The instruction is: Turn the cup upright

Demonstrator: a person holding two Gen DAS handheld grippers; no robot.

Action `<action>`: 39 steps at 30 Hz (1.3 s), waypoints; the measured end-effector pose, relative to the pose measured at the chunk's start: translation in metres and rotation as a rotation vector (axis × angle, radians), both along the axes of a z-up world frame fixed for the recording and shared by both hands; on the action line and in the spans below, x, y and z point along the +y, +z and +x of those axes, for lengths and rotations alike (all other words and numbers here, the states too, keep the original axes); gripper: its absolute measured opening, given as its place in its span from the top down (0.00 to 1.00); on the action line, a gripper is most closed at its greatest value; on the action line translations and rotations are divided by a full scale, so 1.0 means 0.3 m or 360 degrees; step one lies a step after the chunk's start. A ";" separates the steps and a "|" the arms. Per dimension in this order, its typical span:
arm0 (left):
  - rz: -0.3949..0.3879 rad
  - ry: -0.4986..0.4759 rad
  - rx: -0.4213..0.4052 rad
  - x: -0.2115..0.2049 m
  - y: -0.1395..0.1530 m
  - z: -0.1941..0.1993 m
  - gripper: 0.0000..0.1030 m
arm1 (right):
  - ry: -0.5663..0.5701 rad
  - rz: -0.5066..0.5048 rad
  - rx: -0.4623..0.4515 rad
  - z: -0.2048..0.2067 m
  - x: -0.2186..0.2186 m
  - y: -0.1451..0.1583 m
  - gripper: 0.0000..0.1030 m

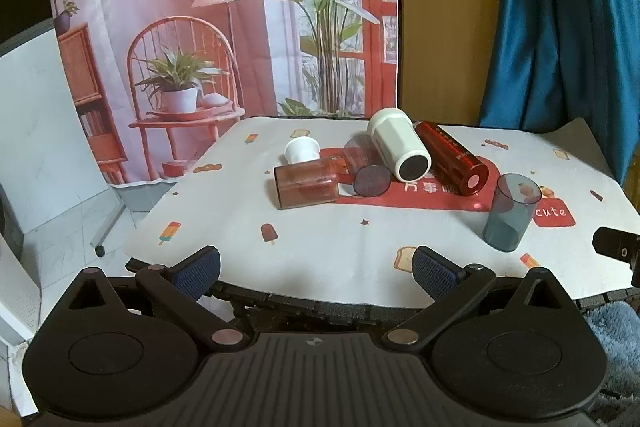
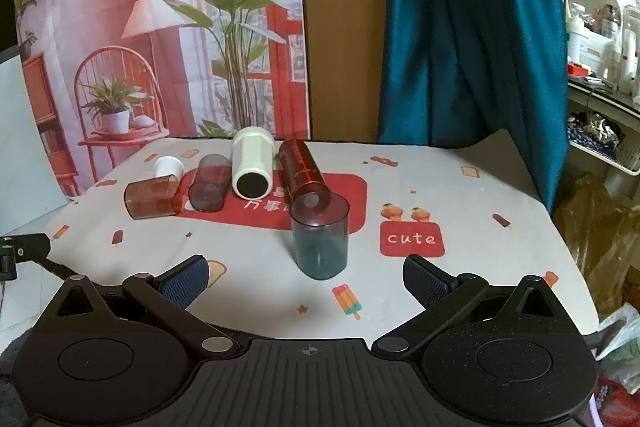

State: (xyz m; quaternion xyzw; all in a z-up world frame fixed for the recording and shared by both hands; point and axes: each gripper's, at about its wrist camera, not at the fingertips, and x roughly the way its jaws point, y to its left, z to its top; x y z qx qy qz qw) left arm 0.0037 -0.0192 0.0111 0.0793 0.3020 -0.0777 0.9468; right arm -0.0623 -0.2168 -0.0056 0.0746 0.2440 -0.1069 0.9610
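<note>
Several cups are on the table. A blue-grey translucent cup [image 1: 510, 211] [image 2: 319, 235] stands upright at the near right. On their sides lie a brown translucent cup [image 1: 307, 183] [image 2: 152, 198], a purple translucent cup [image 1: 366, 167] [image 2: 209, 183], a large white cup [image 1: 398, 143] [image 2: 253, 163], a shiny red cup [image 1: 454, 158] [image 2: 302, 167] and a small white cup [image 1: 302, 151] [image 2: 169, 167]. My left gripper [image 1: 316, 273] is open and empty over the table's near edge. My right gripper [image 2: 306, 277] is open and empty, just short of the blue-grey cup.
A white tablecloth [image 1: 320, 239] [image 2: 460, 267] with a red panel covers the table. A printed backdrop [image 1: 224, 27] and a blue curtain [image 2: 472, 27] hang behind. Shelves [image 2: 600, 67] and bags [image 2: 592, 227] stand at the right. The other gripper's tip [image 1: 616, 245] shows at the right edge.
</note>
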 end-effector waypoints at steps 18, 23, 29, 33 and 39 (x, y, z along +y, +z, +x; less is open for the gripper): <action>-0.0007 0.0005 0.0058 0.002 -0.023 0.016 0.00 | 0.0003 0.0002 0.0008 0.006 0.002 -0.007 0.00; -0.0007 0.0005 0.0067 0.000 -0.027 0.017 0.00 | 0.0002 0.0002 0.0009 0.006 0.001 -0.007 0.00; -0.0012 0.0005 0.0090 -0.001 -0.037 0.019 0.00 | 0.0000 0.0005 0.0007 0.006 0.000 -0.009 0.00; -0.0015 0.0008 0.0099 -0.001 -0.038 0.021 0.00 | 0.0000 0.0004 0.0007 0.007 -0.001 -0.010 0.00; -0.0019 0.0012 0.0108 -0.002 -0.039 0.026 0.00 | -0.0002 0.0008 0.0008 0.006 -0.002 -0.011 0.00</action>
